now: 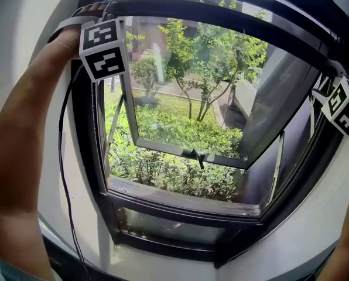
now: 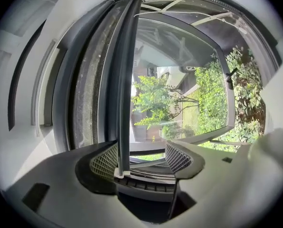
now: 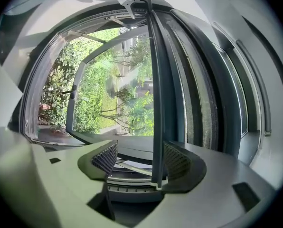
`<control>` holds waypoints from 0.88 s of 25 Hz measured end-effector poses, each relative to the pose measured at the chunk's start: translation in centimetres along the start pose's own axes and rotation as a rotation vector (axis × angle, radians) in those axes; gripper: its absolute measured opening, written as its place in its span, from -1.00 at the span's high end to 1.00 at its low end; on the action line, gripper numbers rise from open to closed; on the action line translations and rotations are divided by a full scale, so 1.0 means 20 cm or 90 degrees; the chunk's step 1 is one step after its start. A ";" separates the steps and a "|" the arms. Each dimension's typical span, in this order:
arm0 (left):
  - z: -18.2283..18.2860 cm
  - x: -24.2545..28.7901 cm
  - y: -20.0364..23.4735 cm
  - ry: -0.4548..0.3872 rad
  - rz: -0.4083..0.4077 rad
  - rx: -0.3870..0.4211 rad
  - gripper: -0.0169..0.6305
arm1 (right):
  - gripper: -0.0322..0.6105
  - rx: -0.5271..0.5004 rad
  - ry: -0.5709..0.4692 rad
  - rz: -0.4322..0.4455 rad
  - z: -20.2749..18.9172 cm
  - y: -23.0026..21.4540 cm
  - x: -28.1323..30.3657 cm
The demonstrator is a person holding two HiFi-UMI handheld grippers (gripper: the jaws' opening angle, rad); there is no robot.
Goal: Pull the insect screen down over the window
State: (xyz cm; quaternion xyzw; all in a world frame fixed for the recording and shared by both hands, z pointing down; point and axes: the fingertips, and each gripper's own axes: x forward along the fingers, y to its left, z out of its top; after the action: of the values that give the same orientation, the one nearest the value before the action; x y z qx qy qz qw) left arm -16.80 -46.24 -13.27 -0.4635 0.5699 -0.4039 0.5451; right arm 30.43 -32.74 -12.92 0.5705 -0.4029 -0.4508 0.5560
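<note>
Left gripper [image 2: 142, 159], right gripper [image 3: 141, 158] agape around bar [image 2: 125, 80]

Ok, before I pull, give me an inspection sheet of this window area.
Surface: grey sill, bare.
Job's things: screen bar up at the top of the frame; window sash swung open outward.
Clutter: nothing seen.
Grippers: left gripper and right gripper both open, one at each end of the bar, which runs between the jaws beside one pad.
Cables: black cable hangs down the wall from the left gripper.
Surroundings: shrubs and trees outside.
</note>
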 end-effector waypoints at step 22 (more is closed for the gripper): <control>0.01 -0.09 -0.31 -0.015 -0.016 -0.006 -0.05 | -0.05 -0.011 -0.017 0.038 -0.01 0.36 -0.02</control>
State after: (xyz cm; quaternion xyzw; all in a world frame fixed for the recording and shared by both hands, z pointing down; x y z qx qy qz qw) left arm -16.18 -46.06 -6.89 -0.4780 0.5593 -0.4029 0.5444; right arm 30.76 -32.71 -5.81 0.5469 -0.4235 -0.4450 0.5688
